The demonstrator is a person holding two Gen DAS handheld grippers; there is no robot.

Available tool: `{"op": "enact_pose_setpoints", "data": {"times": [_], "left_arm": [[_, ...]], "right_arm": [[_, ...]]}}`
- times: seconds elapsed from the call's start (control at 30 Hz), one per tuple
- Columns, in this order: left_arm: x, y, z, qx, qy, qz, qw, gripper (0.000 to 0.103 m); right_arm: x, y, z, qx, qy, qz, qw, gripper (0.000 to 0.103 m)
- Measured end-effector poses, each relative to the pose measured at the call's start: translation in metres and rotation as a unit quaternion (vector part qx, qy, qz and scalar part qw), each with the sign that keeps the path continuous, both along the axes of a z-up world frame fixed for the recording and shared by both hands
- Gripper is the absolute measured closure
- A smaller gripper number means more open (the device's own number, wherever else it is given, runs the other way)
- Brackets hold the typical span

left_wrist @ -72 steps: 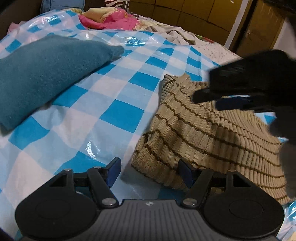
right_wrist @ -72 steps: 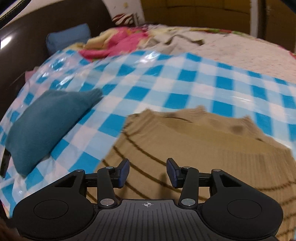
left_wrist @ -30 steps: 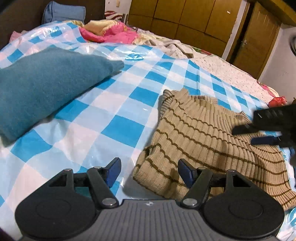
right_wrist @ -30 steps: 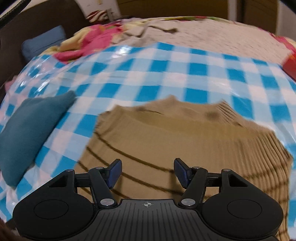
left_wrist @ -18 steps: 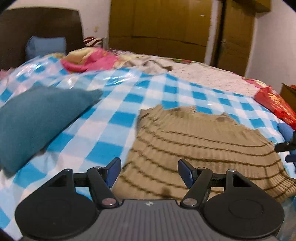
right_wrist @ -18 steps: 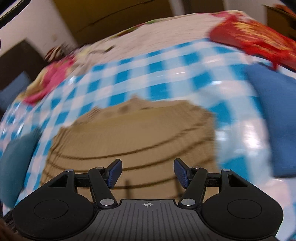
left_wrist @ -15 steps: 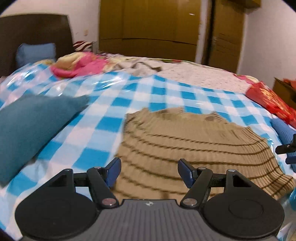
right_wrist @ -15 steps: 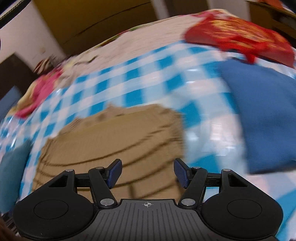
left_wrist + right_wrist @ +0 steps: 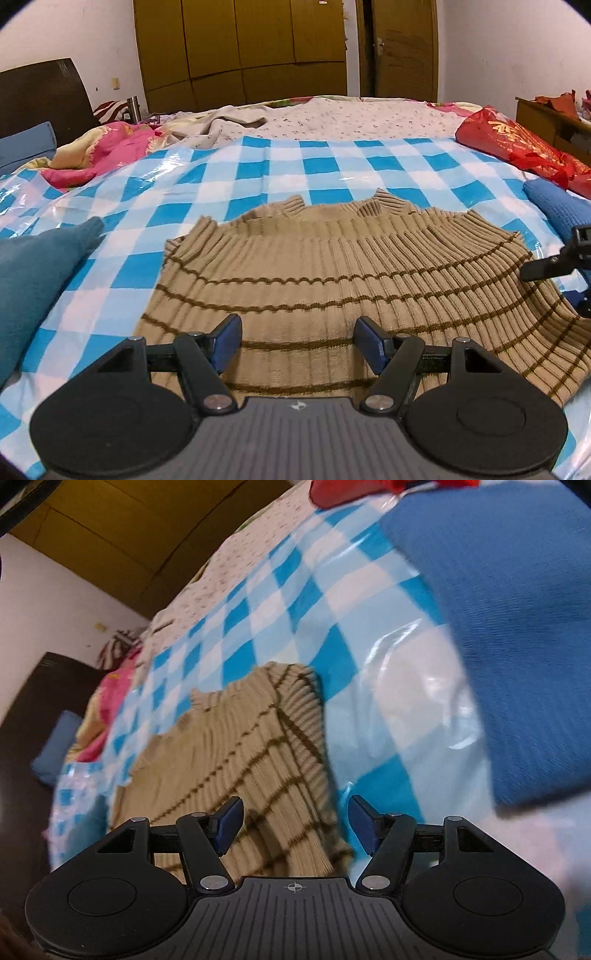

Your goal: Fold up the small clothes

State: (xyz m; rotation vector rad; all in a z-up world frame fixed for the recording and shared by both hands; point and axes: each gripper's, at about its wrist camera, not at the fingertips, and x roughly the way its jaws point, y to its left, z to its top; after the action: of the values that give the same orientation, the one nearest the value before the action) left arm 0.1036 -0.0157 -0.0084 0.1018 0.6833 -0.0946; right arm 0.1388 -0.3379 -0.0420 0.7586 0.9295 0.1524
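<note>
Sweater [image 9: 332, 273] lies flat mid-bed; both wide-open claws, left claw [image 9: 297, 341] and right claw [image 9: 293, 821], should pinch matching hem corners.

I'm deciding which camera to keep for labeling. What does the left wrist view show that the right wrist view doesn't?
Only the left wrist view shows the teal garment, the whole red bag, the wardrobe and the right gripper's tip. Only the right wrist view shows the sweater's right edge up close and the plastic beside it. Both show the striped sweater, checkered sheet and blue garment.
</note>
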Motion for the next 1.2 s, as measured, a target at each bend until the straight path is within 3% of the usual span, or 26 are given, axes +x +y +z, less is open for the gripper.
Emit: {"op": "enact_pose_setpoints", "data": {"times": [0.2, 0.23, 0.27, 0.4, 0.6, 0.77, 0.9, 1.03, 1.2], "left_arm": [[-0.003, -0.008, 0.003, 0.009, -0.034, -0.008, 0.9994, 0.025], [-0.004, -0.01, 0.004, 0.014, -0.042, -0.01, 0.999, 0.025], [-0.005, -0.013, 0.004, 0.023, -0.051, -0.014, 0.9983, 0.025], [0.002, -0.029, -0.011, 0.057, -0.028, -0.042, 0.9971, 0.026], [-0.001, -0.029, -0.006, 0.05, -0.053, -0.039, 0.9965, 0.026], [0.003, -0.031, -0.021, 0.071, -0.037, -0.042, 0.996, 0.025], [0.001, -0.022, -0.012, 0.043, -0.039, -0.042, 0.9974, 0.025], [0.005, -0.02, -0.017, 0.052, -0.02, -0.061, 0.9966, 0.025], [0.009, 0.009, -0.004, -0.027, 0.016, -0.049, 0.9983, 0.025]], "right_arm": [[0.02, 0.003, -0.006, 0.02, -0.006, 0.032, 0.999, 0.04], [0.019, 0.004, -0.005, 0.018, -0.007, 0.036, 0.999, 0.046], [0.017, 0.004, -0.005, 0.021, -0.007, 0.038, 0.999, 0.059], [0.01, -0.003, -0.012, 0.062, 0.004, 0.021, 0.998, 0.074], [0.016, 0.003, -0.018, 0.065, 0.015, 0.02, 0.998, 0.072], [0.016, 0.001, -0.021, 0.081, 0.017, 0.011, 0.997, 0.074], [0.004, 0.003, -0.004, 0.086, 0.001, 0.005, 0.996, 0.082], [0.001, 0.013, 0.031, 0.098, -0.016, -0.002, 0.995, 0.083], [0.017, 0.062, 0.089, 0.055, -0.048, 0.035, 0.997, 0.083]]}}
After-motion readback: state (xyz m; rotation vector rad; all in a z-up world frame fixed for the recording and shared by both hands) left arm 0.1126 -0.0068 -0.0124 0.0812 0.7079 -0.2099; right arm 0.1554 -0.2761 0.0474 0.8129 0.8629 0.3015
